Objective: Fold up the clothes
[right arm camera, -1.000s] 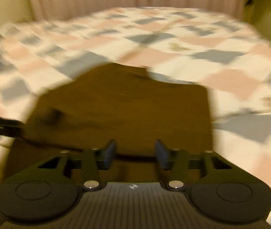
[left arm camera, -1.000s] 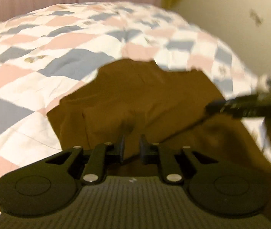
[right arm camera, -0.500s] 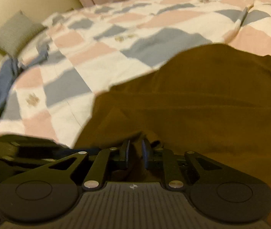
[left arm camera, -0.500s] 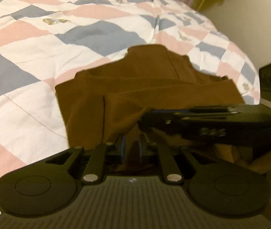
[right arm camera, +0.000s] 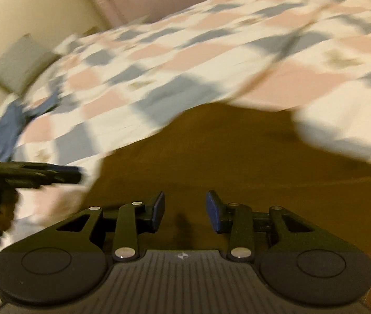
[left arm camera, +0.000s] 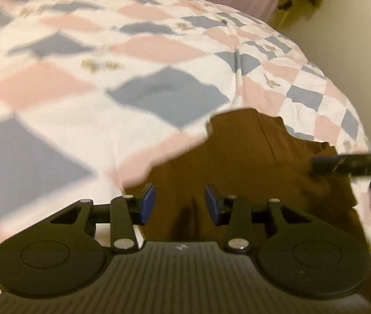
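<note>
Our left tool [left arm camera: 179,202] points down over the near part of a brown garment [left arm camera: 250,162]. Its jaws have just been opening; now they stand partly apart, and the blue pads [left arm camera: 147,204] hold nothing. Brown cloth shows in the gap, but it lies below the pads and we see no pressing on it.

Our right tool [right arm camera: 185,210] is in the same state: the jaws have just been opening, they stand partly apart, and only the flat cloth of the garment [right arm camera: 237,157] is seen under them.

Each tool also appears in the other's view, coming in from the side near the edge of the garment, as a dark blurred shape.

We see the garment lying spread on the bed, on a quilt [left arm camera: 86,83] with pink, grey and white squares. Its far edge makes an uneven line against the quilt.

Farther away, a grey pillow [right arm camera: 20,65] rests against the pale wall [right arm camera: 28,5], and a blue cloth [right arm camera: 10,125] lies on the bed near it. Both views are blurred.
</note>
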A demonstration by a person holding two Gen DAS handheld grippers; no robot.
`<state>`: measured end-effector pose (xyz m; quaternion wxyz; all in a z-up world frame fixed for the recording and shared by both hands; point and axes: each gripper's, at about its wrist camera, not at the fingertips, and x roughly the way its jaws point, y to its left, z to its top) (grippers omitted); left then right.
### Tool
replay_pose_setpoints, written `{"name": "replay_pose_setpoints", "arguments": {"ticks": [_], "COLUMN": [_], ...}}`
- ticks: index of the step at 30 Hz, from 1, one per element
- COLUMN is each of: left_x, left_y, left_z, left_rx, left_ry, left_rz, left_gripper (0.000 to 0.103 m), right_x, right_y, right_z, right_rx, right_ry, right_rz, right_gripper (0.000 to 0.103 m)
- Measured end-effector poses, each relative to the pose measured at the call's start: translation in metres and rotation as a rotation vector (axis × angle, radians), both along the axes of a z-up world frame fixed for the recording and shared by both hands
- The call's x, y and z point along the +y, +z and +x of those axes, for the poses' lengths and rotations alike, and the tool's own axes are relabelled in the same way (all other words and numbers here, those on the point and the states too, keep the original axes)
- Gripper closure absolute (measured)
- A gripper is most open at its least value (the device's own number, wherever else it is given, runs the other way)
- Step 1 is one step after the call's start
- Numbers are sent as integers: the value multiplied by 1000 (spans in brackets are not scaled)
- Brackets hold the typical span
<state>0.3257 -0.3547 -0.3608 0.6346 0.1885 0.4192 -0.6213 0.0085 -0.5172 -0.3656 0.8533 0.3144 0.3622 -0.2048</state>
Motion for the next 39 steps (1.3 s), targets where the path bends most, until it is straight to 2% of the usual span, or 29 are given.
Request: {"name": "replay_pose_setpoints", "arguments": {"ticks": [2, 6, 8, 11, 16, 17, 19, 20, 21, 22, 23, 27, 29, 32, 34, 35, 37, 39], "left_x": [-25, -72, -93, -118, -141, -143, -147, -149, -150, -147, -144, -118, -98, -65, -47, -40, -31, -26], "left_y": [1, -7, -16, -37, -62, -65, -67, -66, -63, -58, -53, -27, -16, -15, -21, -25, -26, -20], "left_z": [1, -5, -10, -13, -6, -4, -4, -8, -13, -17, -21, -35, -53, -88, -105, -111, -117, -115], "left_rx": [8, 111, 146, 202, 316, 345, 377, 355, 308, 263, 223, 71, -73, -303, -397, -428, -445, -392], "left_ry": [-57, -118, -131, -129, -74, -63, -74, -94, -123, -153, -181, -290, -391, -583, -671, -698, -702, -677], "left_rz": [-1, 1, 15, 65, 103, 100, 84, 77, 67, 48, 23, -110, -155, -168, -150, -134, -124, -117], "left_gripper": [67, 65, 62, 62, 57, 59, 74, 85, 96, 97, 97, 97, 97, 95, 91, 86, 85, 85], "right_x": [-34, -85, -103, -117, -128, -130, -134, -135, -133, -131, -127, -95, -66, -18, 9, 20, 31, 38], "right_y": [7, 11, 4, -14, -45, -51, -56, -56, -54, -51, -47, -16, 0, 11, 5, 0, -10, -14], "right_z": [-23, -36, -30, -9, 17, 20, 21, 21, 20, 20, 19, 11, 5, -4, -8, -10, -8, -7], "right_rx": [28, 2, -16, 5, 32, 31, 1, -17, -28, -29, -31, -27, -11, 57, 133, 175, 256, 310], "right_ry": [-70, -123, -125, -96, -66, -69, -91, -100, -95, -82, -65, 40, 122, 274, 382, 432, 494, 531], "right_rz": [-22, 5, 41, 76, 160, 179, 205, 208, 192, 165, 128, -122, -284, -535, -637, -663, -628, -595], "right_gripper": [62, 62, 62, 61, 58, 57, 57, 64, 85, 91, 92, 93, 94, 94, 94, 94, 89, 77]}}
